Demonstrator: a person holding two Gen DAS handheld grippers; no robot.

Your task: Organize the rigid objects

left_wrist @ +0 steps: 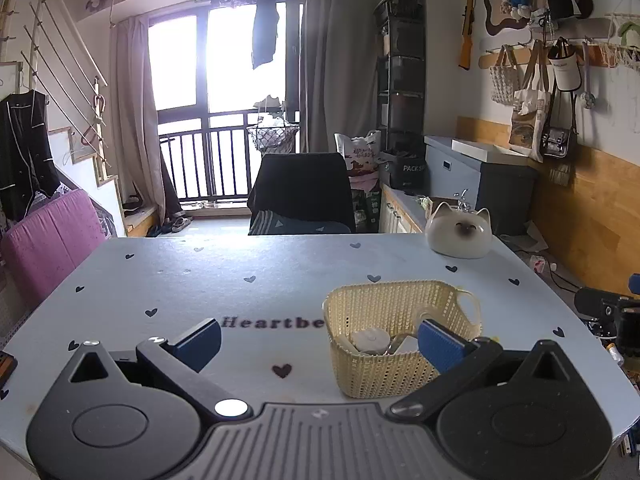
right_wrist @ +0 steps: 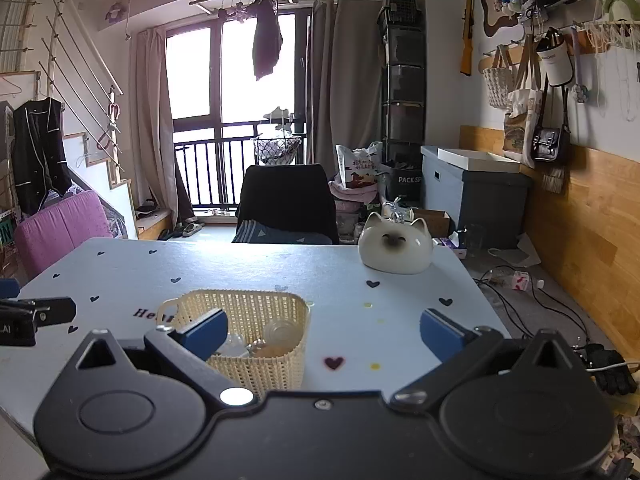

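- The pale blue tablecloth-covered table (left_wrist: pixel 160 280) with small dark hearts and the printed word beginning "Heartbe" lies under both of my grippers and carries everything I mention below.
- The cream woven-plastic basket (left_wrist: pixel 384 372) with loop handles is my landmark. It stands on the table on the near side, just past the end of the printed word, with a dark red heart printed just beside its base.
- The glossy white ceramic cat-head figure (left_wrist: pixel 458 234) with a dark face patch sits well beyond the basket, near the far right edge of the table and well apart from it.
- My left gripper (left_wrist: pixel 318 346) hangs low in front of the basket with its blue-padded fingers spread wide and nothing between them; its right finger (left_wrist: pixel 440 344) overlaps the basket's near right corner in the left wrist view, though I cannot tell whether it touches the rim.
- My right gripper (right_wrist: pixel 322 334) hangs to the right of the basket, its jaws also spread wide and empty; its left finger (right_wrist: pixel 204 332) overlaps the basket's near left side in the right wrist view.
- Inside the basket lie the small rigid things: a round white lidded container (left_wrist: pixel 370 340) toward the left, and, seen from the right wrist, a clear rounded plastic piece (right_wrist: pixel 280 330). Other small pieces lie beside them, too blurred to name.
- A black clamp-like part of the other tool (right_wrist: pixel 36 316) pokes in at the far left of the basket, in the right wrist view.
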